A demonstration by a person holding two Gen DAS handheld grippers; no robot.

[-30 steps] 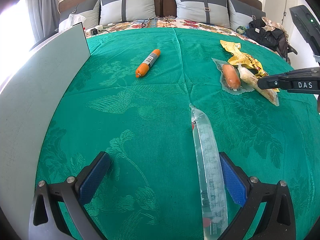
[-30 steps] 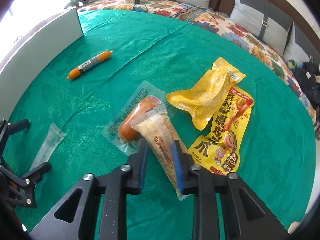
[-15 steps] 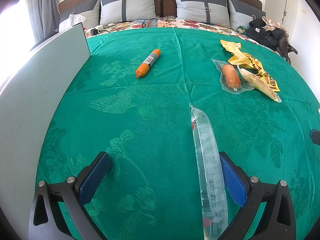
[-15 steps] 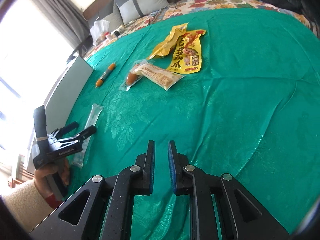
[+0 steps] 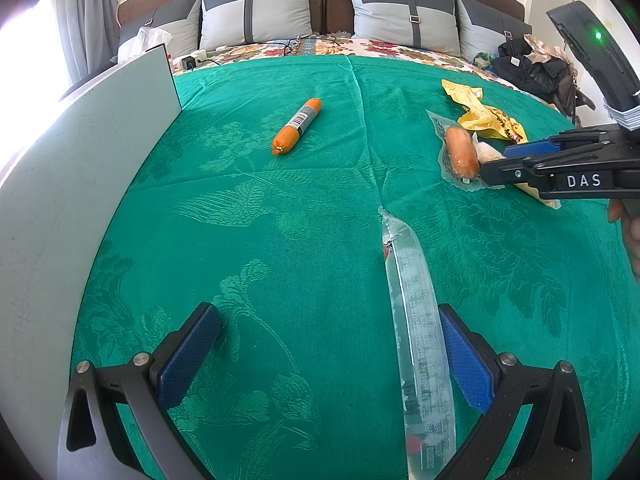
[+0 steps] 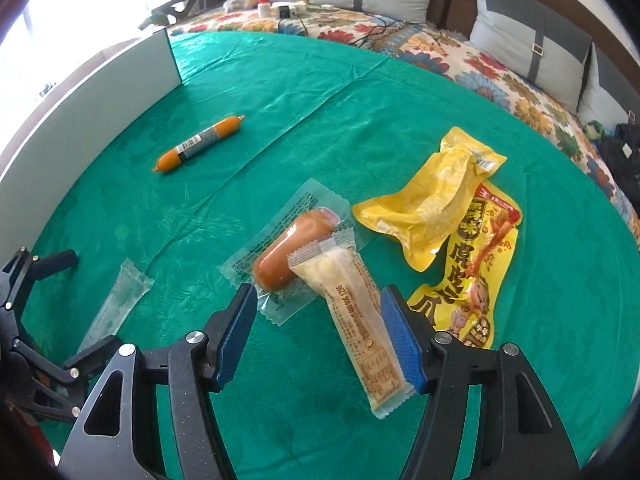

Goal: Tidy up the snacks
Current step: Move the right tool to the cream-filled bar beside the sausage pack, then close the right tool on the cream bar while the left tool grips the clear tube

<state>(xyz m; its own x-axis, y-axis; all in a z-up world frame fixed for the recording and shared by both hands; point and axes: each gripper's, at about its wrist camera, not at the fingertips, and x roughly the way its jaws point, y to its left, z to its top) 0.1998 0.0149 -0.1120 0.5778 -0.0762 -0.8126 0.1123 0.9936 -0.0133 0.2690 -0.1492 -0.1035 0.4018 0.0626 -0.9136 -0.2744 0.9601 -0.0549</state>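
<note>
On the bed's cloth (image 6: 360,92), a board (image 6: 100,84) stands along the left edge. A labelled sausage (image 6: 200,143) lies apart, near the board. Toward the right, a wrapped sausage (image 6: 294,249) lies under the end of a long bar packet (image 6: 360,320); right of these, one pouch (image 6: 430,208) overlaps a printed pouch (image 6: 472,280). Nearest the left edge lies a clear sleeve (image 6: 116,300), perhaps empty. Pillows (image 5: 256,16) line the far end.

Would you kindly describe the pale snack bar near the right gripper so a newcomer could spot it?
On the green bedspread, find the cluster of packets beside the yellow pouches. The snack bar lies between the opening jaws of the right gripper, its top overlapping the clear-wrapped sausage. It alone is long, cream-coloured and printed.
</note>
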